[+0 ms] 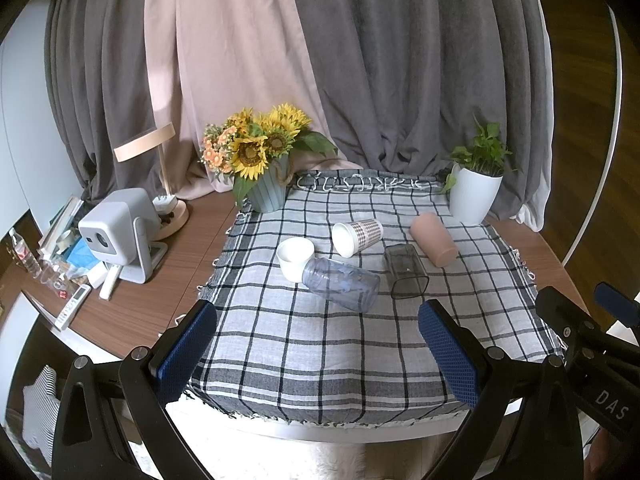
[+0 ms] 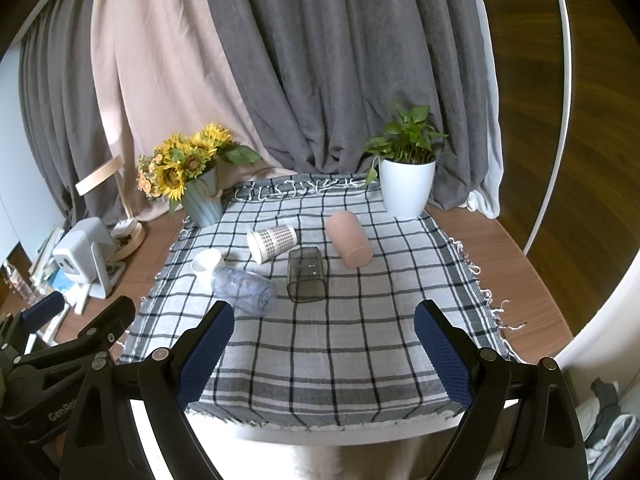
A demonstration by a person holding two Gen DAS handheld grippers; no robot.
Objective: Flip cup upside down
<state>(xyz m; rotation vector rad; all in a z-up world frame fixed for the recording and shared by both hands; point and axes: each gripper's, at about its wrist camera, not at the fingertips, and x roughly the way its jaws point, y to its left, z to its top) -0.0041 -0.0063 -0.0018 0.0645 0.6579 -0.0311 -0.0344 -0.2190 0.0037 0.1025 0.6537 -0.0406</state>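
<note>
Both grippers' jaws wide apart, empty, above bare checked cloth [image 2: 320, 360] at the near table edge [image 2: 320, 434]

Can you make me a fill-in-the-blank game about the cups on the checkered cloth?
1. The only cup standing upright is the ____ one, beside the clear blue bottle.
2. The pink cup lies on its ____.
3. The yellow flowers in the blue pot are ____.
4. Both the left gripper and the right gripper have their jaws ____.

Missing words: white; side; sunflowers; open
</note>
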